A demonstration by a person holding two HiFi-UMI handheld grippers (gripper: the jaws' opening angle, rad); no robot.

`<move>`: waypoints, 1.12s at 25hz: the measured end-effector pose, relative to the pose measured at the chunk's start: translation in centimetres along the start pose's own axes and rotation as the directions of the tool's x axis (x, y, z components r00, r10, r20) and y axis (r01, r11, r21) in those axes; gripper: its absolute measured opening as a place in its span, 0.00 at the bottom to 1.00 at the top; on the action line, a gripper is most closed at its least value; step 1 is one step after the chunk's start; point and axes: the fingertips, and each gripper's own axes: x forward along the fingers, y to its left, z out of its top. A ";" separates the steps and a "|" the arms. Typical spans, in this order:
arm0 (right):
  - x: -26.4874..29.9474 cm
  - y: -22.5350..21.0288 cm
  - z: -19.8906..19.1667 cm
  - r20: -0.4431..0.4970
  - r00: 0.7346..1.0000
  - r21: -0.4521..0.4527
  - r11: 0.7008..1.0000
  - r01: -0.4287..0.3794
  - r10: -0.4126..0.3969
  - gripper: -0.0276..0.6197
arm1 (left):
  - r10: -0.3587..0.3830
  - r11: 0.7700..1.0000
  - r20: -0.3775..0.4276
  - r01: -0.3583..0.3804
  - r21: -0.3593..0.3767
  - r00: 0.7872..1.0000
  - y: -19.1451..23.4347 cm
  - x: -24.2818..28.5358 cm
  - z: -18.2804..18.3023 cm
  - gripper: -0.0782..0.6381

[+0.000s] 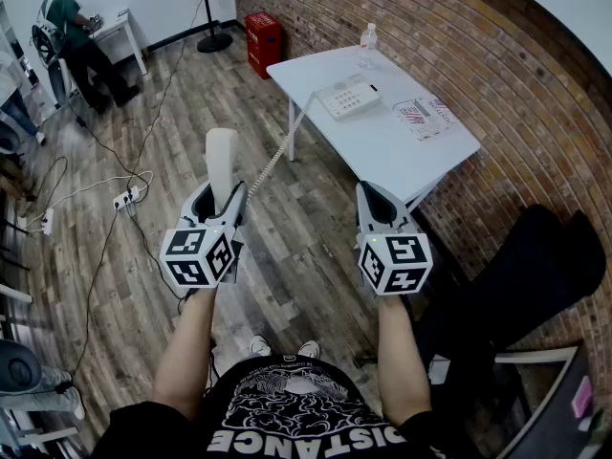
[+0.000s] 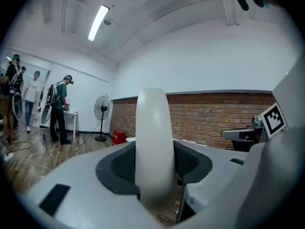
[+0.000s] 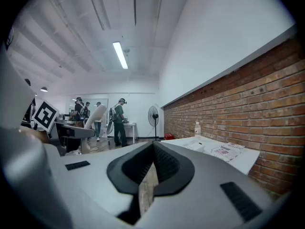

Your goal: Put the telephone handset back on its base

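Note:
In the head view my left gripper (image 1: 219,202) is shut on the lower end of a white telephone handset (image 1: 221,163), which stands upright above the wooden floor. The left gripper view shows the handset (image 2: 153,137) clamped between the dark pads (image 2: 124,163). A coiled cord (image 1: 278,154) runs from the handset up to the white phone base (image 1: 349,96) on the white table (image 1: 382,151). The table stands well ahead of both grippers. My right gripper (image 1: 377,199) is level with the left one and shut, with nothing in its jaws (image 3: 153,151).
On the table are a water bottle (image 1: 369,36) and a printed leaflet (image 1: 422,115). A brick wall runs along the right. A black chair (image 1: 535,275) is near my right arm. Cables and a power strip (image 1: 126,197) lie on the floor at left. A person (image 1: 75,36) stands far back left.

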 end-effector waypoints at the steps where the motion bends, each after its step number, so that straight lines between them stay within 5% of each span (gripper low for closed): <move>1: 0.0 -0.3 0.0 0.003 1.000 0.004 1.000 0.000 0.000 0.04 | -0.001 1.000 -0.003 0.001 0.001 1.000 -0.3 0.3 0.0 0.41; 18: 2.2 -5.3 -0.8 -0.006 0.998 0.015 0.998 -0.057 0.057 0.04 | 0.023 1.000 -0.023 -0.023 -0.015 0.999 -3.3 5.8 -0.9 0.41; 28: 8.7 -6.4 -1.1 -0.025 0.999 0.017 0.999 -0.033 0.033 0.04 | -0.021 1.000 -0.033 0.020 -0.022 0.999 0.7 12.4 -0.6 0.41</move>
